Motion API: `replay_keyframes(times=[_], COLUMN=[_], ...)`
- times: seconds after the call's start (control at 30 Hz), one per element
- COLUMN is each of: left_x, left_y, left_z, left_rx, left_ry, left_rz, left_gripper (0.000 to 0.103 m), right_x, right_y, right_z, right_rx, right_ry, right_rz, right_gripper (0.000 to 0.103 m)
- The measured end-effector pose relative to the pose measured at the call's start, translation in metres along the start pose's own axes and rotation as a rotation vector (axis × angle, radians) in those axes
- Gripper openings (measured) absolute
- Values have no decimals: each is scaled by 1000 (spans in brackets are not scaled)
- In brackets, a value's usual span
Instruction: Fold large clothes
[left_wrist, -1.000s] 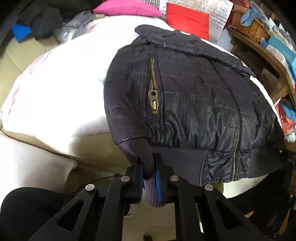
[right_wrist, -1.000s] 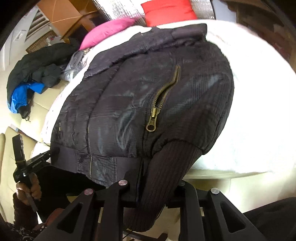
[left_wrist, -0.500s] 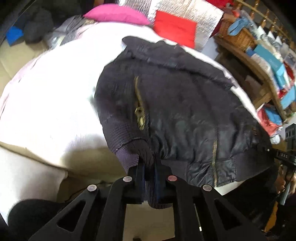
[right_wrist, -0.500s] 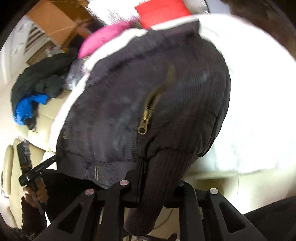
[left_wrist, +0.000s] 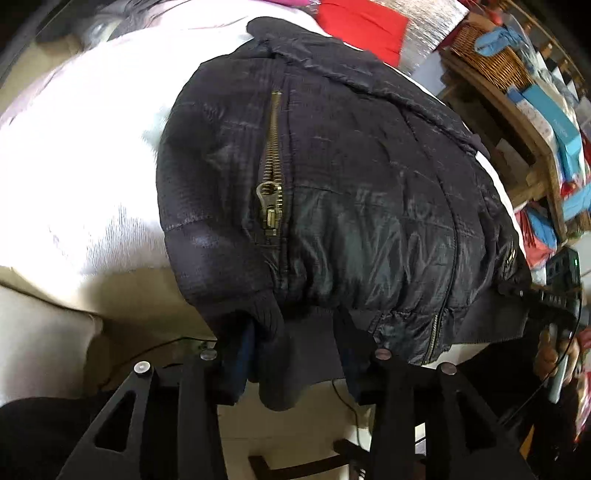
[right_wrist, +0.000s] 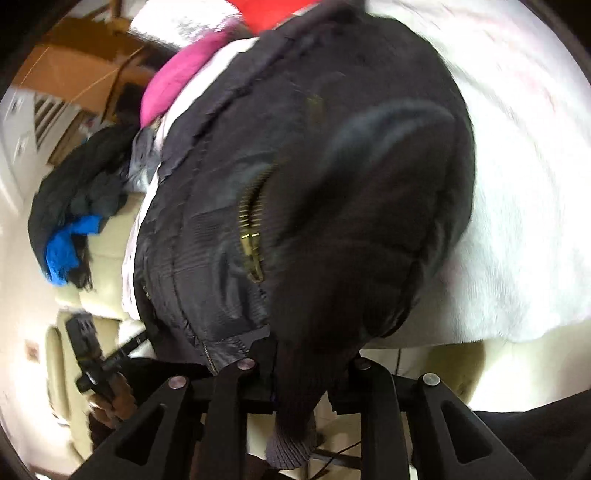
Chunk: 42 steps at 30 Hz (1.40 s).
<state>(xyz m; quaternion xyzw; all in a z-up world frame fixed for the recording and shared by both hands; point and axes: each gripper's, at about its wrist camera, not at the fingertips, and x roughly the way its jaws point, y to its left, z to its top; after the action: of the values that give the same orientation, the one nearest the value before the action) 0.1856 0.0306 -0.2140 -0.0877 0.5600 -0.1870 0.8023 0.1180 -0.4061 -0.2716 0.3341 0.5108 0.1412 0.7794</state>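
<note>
Ribbed knit: the cuff at the near edge hangs between the fingers of the left gripper, whose jaws stand apart, so nothing is pinched.
Right gripper: the other cuff droops through it; jaws look spread, though blur keeps me from being certain.
Jacket: dark, quilted, lying front-up on the white bed cover, hem hanging over the near edge, collar at the far end.
Zippers: a brass pocket zip on the left chest, a thin centre zip near the hem.
Handling (my reading): padded and bulky but light; the shiny shell will likely slide and spring back from a fold, while the knit cuffs and hem band give better purchase.
Where to hold: the ribbed cuffs or hem corners, not the slick quilting.
Far end: a red cushion; a wicker basket on shelves to the right.
</note>
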Motion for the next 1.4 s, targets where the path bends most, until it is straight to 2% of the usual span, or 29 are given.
replay_keyframes(times=[0.03,0.07,0.1,0.27,0.4,0.53,0.67,0.9,0.97,1.07,1.13,1.23,1.4], left_x=[-1,-3,-5,-32,-66,-99,-117,-81,-56,-16,14,46,73], left_y=[2,4,7,9,-3,-9,-5,4,6,7,8,17,29], left_z=[1,-1,1,13,46,96,166,302,350,398,420,442,468], left_rx=[-6,-7,-9,-24,-8,-15,-44,-128,-146,-147,-147,-163,-190], left_ry=[-4,-6,-2,-32,-105,-201,-304,-364,-355,-313,-283,-262,-262], left_rz=[-1,8,-1,-68,-156,-233,-239,-236,-232,-201,-173,-176,-201], left_gripper=[23,11,9,7,8,8,8,8,8,8,8,8,8], right_x=[-2,-7,-13,-48,-76,-100,-103,-77,-63,-33,-14,15,47], right_y=[3,4,8,40,73,94,106,106,101,92,84,67,51], right_z=[-1,-3,-4,7,28,68,124,258,295,351,378,412,444], right_rx=[-22,-38,-46,-138,-220,-268,-257,-208,-187,-158,-126,-87,-48], right_ry=[-7,-14,-26,-122,-218,-331,-412,-504,-519,-532,-529,-510,-514], right_rz=[-6,-17,-25,8,29,46,61,31,21,-20,-37,-60,-68], right_gripper=[21,21,19,16,16,16,15,15,15,15,15,14,14])
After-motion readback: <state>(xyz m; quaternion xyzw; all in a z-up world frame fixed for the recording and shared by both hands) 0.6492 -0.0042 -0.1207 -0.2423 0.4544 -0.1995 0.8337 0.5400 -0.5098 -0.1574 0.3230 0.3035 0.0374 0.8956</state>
